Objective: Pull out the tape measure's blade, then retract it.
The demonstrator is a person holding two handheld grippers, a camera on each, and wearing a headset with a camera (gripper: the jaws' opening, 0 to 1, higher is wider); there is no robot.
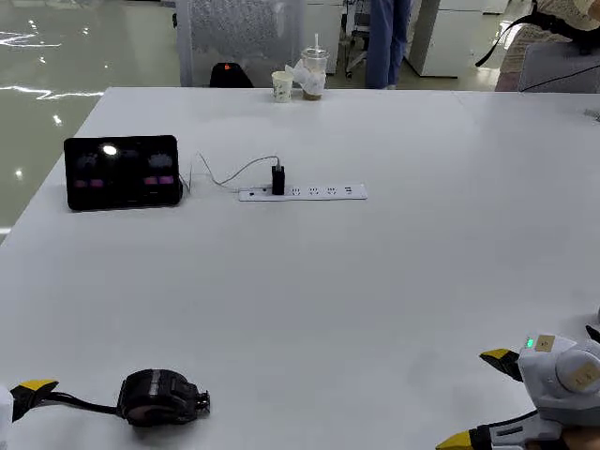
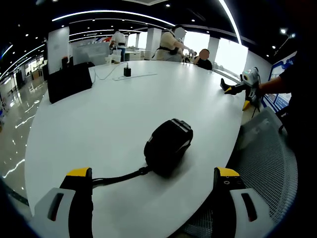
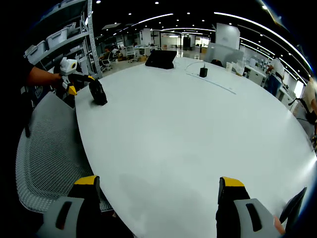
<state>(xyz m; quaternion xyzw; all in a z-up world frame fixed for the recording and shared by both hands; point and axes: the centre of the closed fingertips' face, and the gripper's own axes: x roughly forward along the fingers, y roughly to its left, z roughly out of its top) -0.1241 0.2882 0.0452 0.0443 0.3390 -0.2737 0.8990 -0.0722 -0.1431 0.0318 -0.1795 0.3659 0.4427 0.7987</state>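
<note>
The tape measure (image 2: 168,146) was seen ungrasped, its blade judged unpulled, left tool (image 2: 153,172) and right tool (image 3: 161,181) both released.

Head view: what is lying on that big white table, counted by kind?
Tape measure: 1
Dark screen: 1
Power strip: 1
Charger plug in the strip: 1
Cups: 2, a paper cup and a clear cup with a straw
Crumpled white paper or bag, too small to tell which: 1
Total: 7
</note>
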